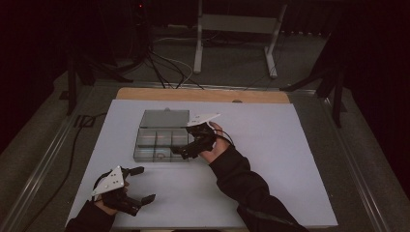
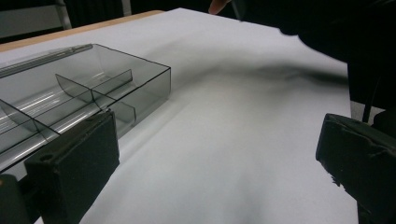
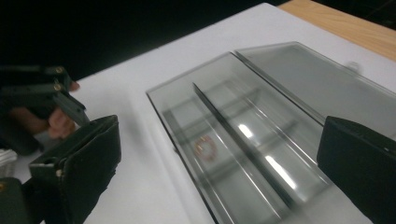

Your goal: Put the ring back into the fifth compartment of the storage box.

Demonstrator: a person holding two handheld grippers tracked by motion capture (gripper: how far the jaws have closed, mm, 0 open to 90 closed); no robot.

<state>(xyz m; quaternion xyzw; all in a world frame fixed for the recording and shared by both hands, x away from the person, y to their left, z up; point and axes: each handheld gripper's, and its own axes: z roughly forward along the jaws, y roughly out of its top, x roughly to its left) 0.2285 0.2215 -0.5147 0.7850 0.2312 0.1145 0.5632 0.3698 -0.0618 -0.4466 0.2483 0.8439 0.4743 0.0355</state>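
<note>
Here a smooth white sheet (image 1: 270,145) covers the bench (image 1: 203,94), whose pale wooden edge shows along the far side. Near the middle of the sheet sits a shallow, rectangular box (image 1: 162,142) of clear, smoke-tinted plastic, glossy enough to catch bright streaks of light. Thin upright dividers split it into small square compartments, and its flat lid (image 1: 164,117) lies folded back on the far side, resting open on the sheet. In the right gripper view a small ring-shaped thing (image 3: 206,147), reddish and blurred, lies on the floor of one compartment beside the long central divider; what it is made of I cannot tell.

The right tool (image 1: 180,152) hovers at the box's right-hand near corner, tilted, with its grey three-cornered plate uppermost. Its blocky, matte black jaws stand wide apart with nothing between them, and the box stretches across the gap in its own view. The person's dark sleeve (image 1: 246,188) runs back from it toward the near edge.

The left tool (image 1: 143,184) is near the front left corner of the sheet, well apart from the box. Its jaws, likewise thick, black and slightly rough at the edges, are spread wide and hold nothing; bare white sheet lies between them.
</note>
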